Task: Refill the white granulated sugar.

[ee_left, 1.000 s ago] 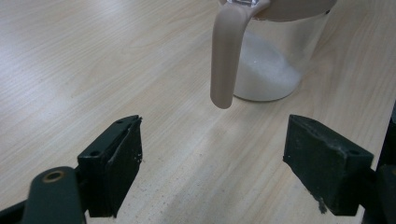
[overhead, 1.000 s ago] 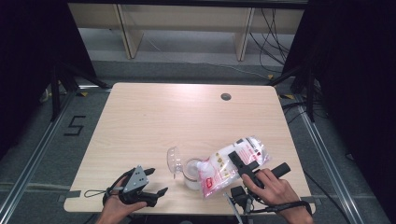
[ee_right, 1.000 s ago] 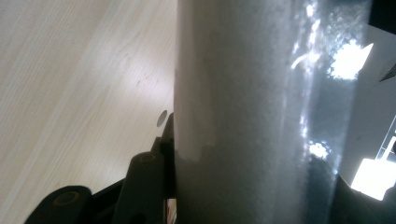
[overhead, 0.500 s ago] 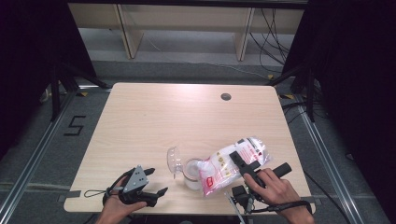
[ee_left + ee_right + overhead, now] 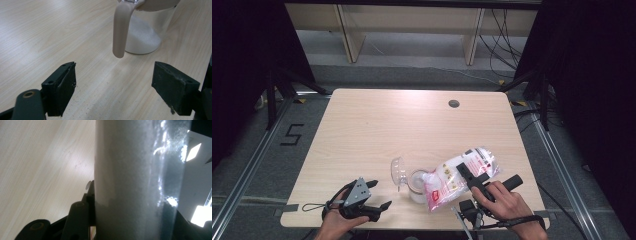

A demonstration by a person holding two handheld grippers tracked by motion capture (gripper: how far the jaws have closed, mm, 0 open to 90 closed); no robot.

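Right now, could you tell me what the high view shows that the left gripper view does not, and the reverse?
High view alone: the right tool shut on the white bag, tilted over the jar's mouth, and the hinged clear lid standing open. Left gripper view alone: the beige handle hanging down the jar's side and the granules settled inside. Both: the jar on the wooden table and the left tool, open.

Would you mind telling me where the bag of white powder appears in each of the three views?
High view: the bag lies tilted at lower right of centre, clamped by the right gripper, its lower end over the jar.
Left gripper view: I cannot make the bag out; the jar stands at top centre.
Right gripper view: the bag fills the middle, between the jaws.
Shared landmark: the wooden table.
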